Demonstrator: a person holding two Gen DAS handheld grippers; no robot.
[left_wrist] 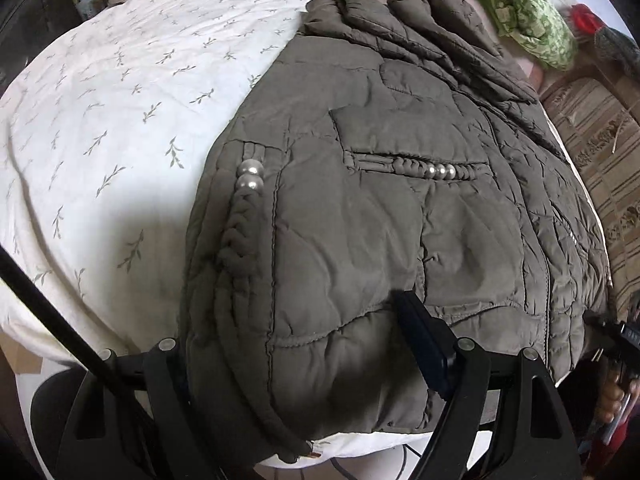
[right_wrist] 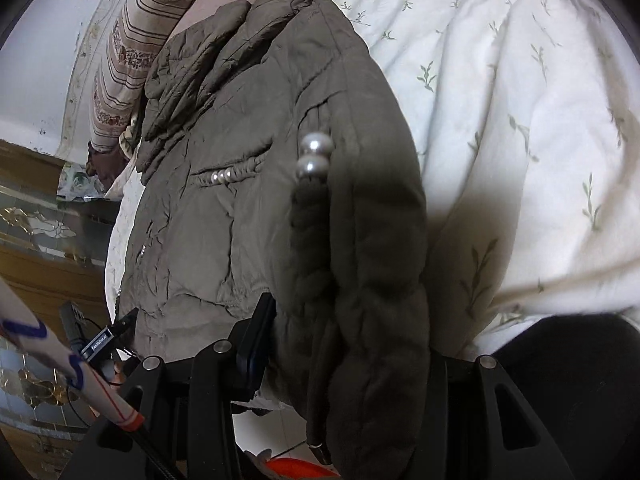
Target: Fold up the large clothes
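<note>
The olive-brown quilted puffer jacket (left_wrist: 360,200) looks soft and springy, padded enough to puff back after a fold, light for its bulk I would guess, and its smooth shell seems likely to slide through a loose pinch; the thick hem, away from the pearl beads (left_wrist: 251,176) on the braided pocket trim, looks like the safest place to take it. It lies spread over a white bedcover printed with small green sprigs (left_wrist: 100,120), collar at the far end. Starting on the left, the left tongs (left_wrist: 296,364) stand wide apart with the near hem bulging up between the fingers; its right finger (left_wrist: 424,344) lies on top of the cloth, the left one is hidden beneath, so I cannot tell whether it truly grips. Further right, the right tongs (right_wrist: 344,356) straddle the same near edge beside the braid, the thick roll of fabric filling its gap, one finger (right_wrist: 254,344) pressed against the cloth, the other hidden; a firm hold is not certain there either.
</note>
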